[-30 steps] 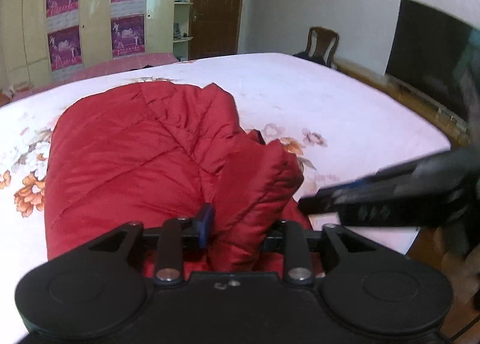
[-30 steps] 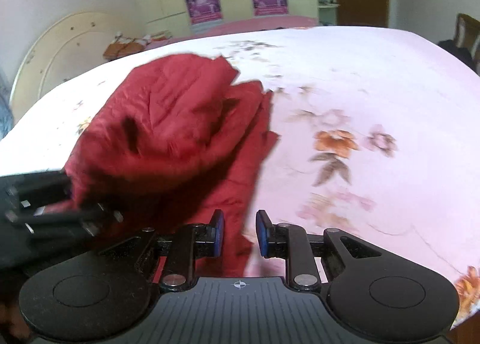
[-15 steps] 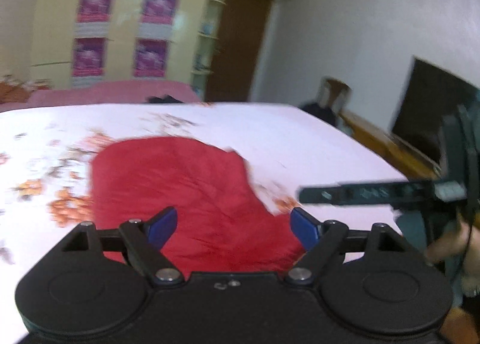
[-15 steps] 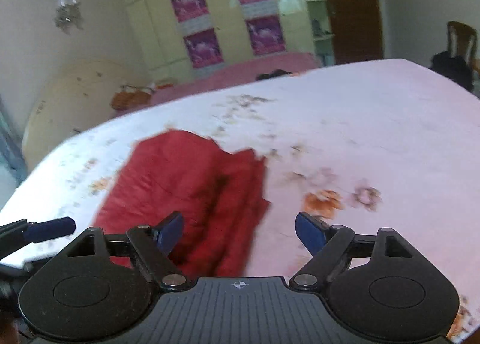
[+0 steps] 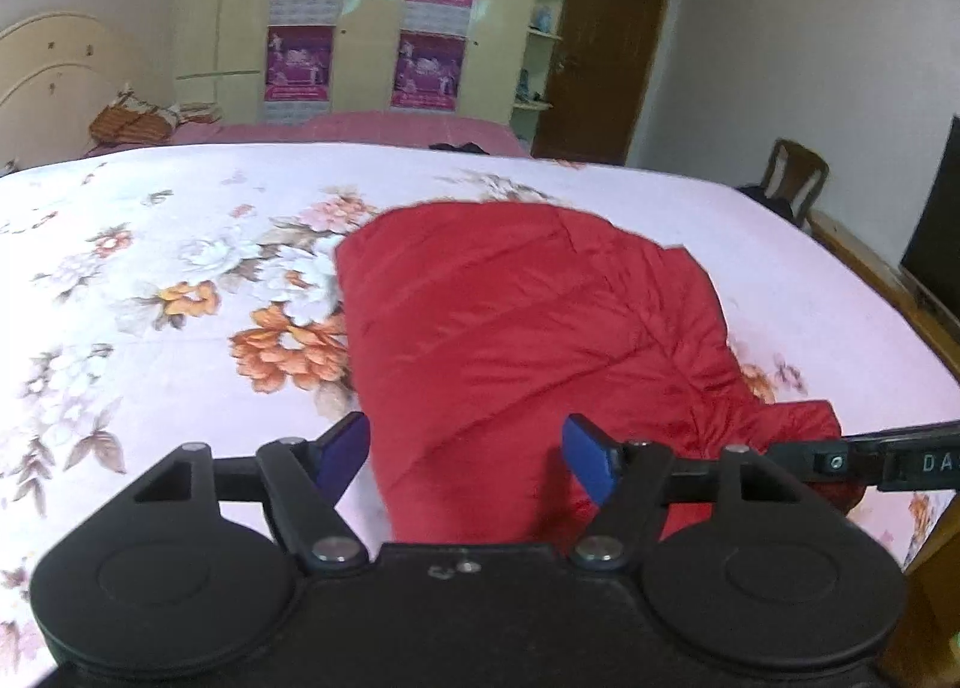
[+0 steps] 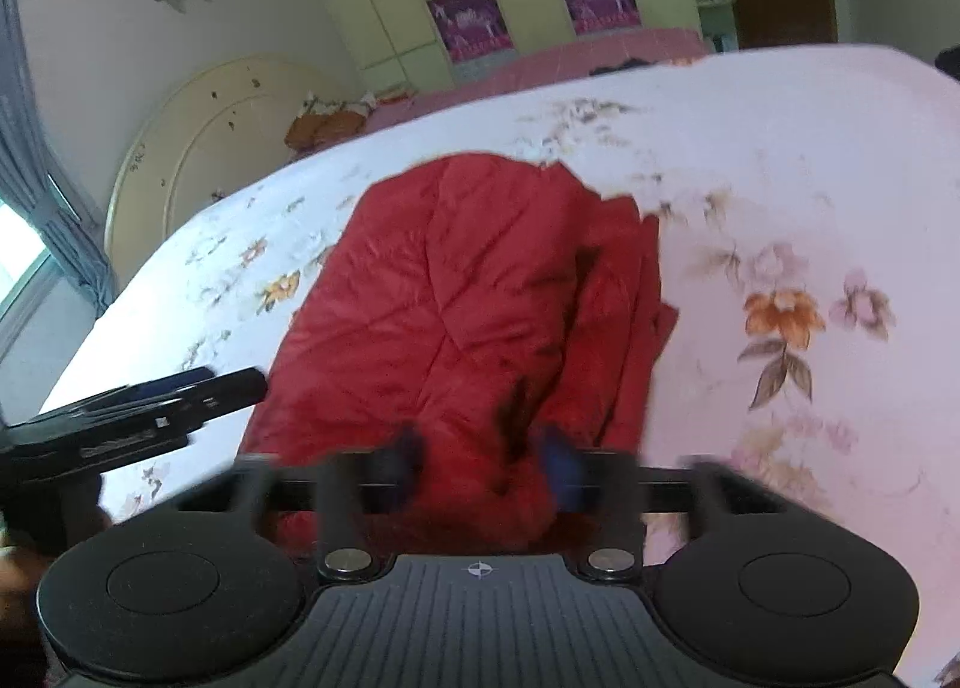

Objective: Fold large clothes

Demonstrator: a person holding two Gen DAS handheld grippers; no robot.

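Left wrist view: we see the red padded coat (image 5: 528,328) lying on the bed (image 5: 150,292), already folded into a compact bundle; we judge little is left beyond tidying. The left gripper (image 5: 465,457) has its jaws spread, nothing pinched, having let go the fold held a second ago.

Right wrist view: the right gripper (image 6: 486,463), blurred, has just been closing from its wide stance; its jaws pinch the coat's near edge.
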